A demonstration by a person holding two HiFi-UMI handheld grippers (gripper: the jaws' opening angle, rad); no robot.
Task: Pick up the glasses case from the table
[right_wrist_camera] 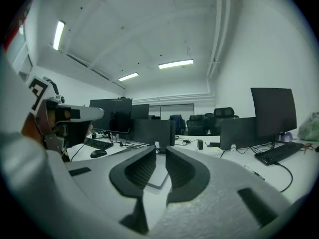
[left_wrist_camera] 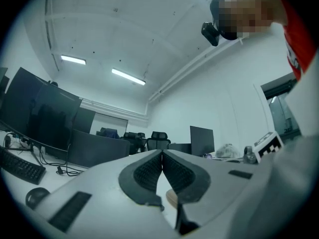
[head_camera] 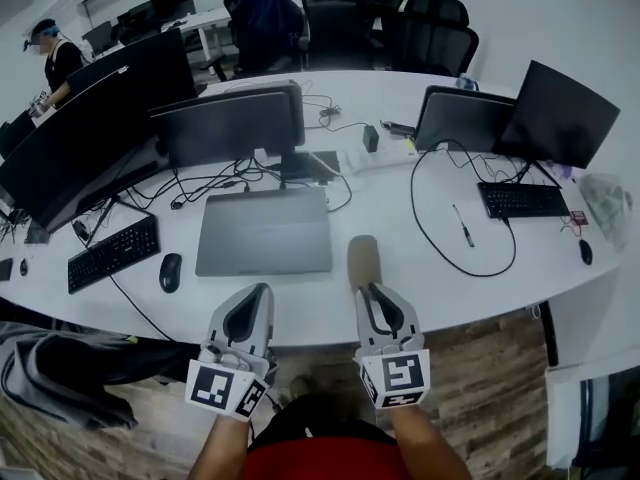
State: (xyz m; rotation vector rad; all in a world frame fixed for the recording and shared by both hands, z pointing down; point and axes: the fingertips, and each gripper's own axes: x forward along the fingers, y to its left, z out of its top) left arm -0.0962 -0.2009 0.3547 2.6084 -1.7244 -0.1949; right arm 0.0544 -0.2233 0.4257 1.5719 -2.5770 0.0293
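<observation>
Head view, seen from above. I stood at the near edge of a white table (head_camera: 420,268) with 1 gripper in each hand, both reaching over that edge towards the far side.

Left gripper (head_camera: 260,290): my jaws were together. In the left gripper view the 2 ribbed pads met at their tips and nothing was clamped between them. This gripper lay near the front edge of a closed grey laptop (head_camera: 265,233), which sat flat in the middle of the table.

Right gripper (head_camera: 371,288): my jaws stood slightly apart. The right gripper view showed a narrow gap between the pads, and only the table and a corner of the laptop appeared through it. Nothing was gripped.

Glasses case (head_camera: 362,258): a tan, elongated case lying on the table just to the right of the laptop, with its long axis running near to far. Its near end lay right at the tips of my right gripper, and I could not tell whether they touched. The case was outside the jaws of both grippers.

Surroundings: a black mouse (head_camera: 171,271) and a black keyboard (head_camera: 113,253) lay left of the laptop. A pen (head_camera: 463,225) lay to the right, well apart from the case. A dark monitor (head_camera: 232,123) stood beyond the laptop.
</observation>
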